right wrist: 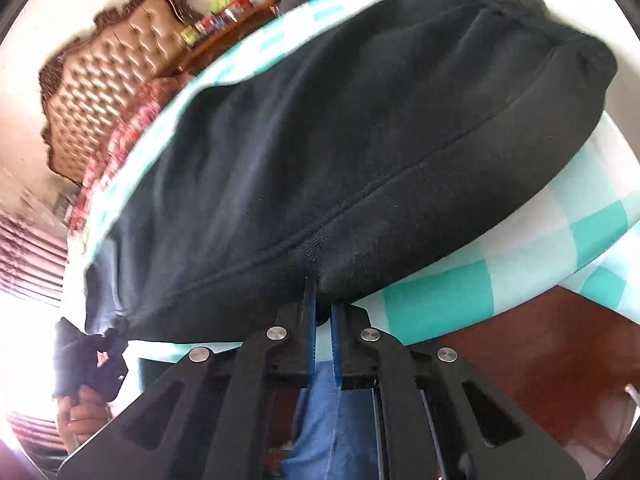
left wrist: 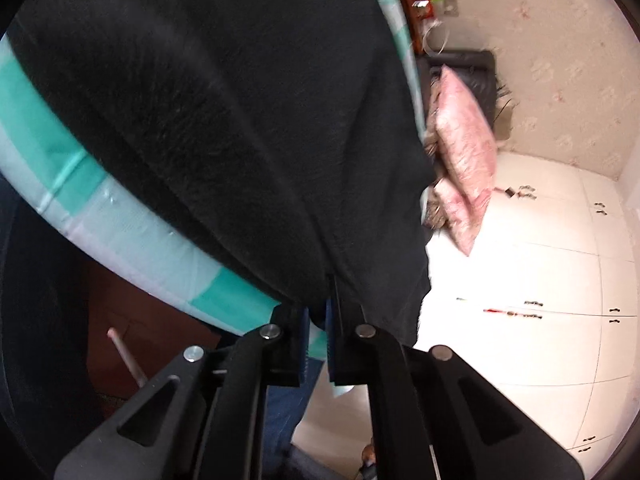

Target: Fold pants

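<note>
The black pants (left wrist: 224,120) lie across a bed with a teal-and-white checked sheet (left wrist: 48,152). My left gripper (left wrist: 318,312) is shut on the pants' near edge, cloth pinched between its blue pads. In the right wrist view the pants (right wrist: 340,132) fill the middle, a thick hem seam running across. My right gripper (right wrist: 322,304) is shut on that hem at the bed's near edge. The person's other hand and the left gripper (right wrist: 86,364) show at the lower left, holding the far end of the same edge.
A pink pillow (left wrist: 464,148) leans on a black chair beside the bed. White floor tiles (left wrist: 540,280) lie to the right. A tufted brown headboard (right wrist: 104,80) and a shelf of small items (right wrist: 224,16) stand at the bed's far end. Dark wood (right wrist: 540,360) shows below the sheet.
</note>
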`<action>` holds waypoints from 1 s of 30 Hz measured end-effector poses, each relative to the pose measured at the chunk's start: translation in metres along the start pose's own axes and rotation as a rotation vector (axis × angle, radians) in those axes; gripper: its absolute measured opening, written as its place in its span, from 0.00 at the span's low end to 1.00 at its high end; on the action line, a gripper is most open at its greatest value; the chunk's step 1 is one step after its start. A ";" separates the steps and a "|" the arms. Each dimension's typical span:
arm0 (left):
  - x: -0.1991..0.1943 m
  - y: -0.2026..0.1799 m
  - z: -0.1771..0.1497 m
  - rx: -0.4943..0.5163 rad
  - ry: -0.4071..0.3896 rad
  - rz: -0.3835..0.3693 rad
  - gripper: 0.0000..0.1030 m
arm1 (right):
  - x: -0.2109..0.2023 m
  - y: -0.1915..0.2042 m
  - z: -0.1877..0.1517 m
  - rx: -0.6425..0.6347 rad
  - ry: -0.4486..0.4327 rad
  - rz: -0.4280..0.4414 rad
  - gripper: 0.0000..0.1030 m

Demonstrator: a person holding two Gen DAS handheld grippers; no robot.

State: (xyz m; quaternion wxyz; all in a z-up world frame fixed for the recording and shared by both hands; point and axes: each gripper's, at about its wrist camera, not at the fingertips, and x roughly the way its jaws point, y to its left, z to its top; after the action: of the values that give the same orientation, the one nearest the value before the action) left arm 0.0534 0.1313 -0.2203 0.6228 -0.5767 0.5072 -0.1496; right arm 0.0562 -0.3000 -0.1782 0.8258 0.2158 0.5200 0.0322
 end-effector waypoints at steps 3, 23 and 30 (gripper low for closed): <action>-0.022 -0.006 -0.003 0.070 0.002 -0.022 0.27 | -0.004 0.002 0.001 -0.039 0.001 -0.033 0.08; -0.118 -0.064 0.174 0.771 -0.537 0.765 0.43 | -0.011 0.058 0.027 -0.303 -0.112 -0.339 0.72; -0.157 -0.035 0.197 0.739 -0.471 0.741 0.02 | -0.003 0.072 0.042 -0.335 -0.148 -0.346 0.75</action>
State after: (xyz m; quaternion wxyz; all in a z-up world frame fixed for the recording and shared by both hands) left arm 0.1562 0.3540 -0.1531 0.8899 -0.1225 0.4371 0.0437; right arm 0.1033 -0.2493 -0.1323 0.8790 -0.0145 0.4748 -0.0400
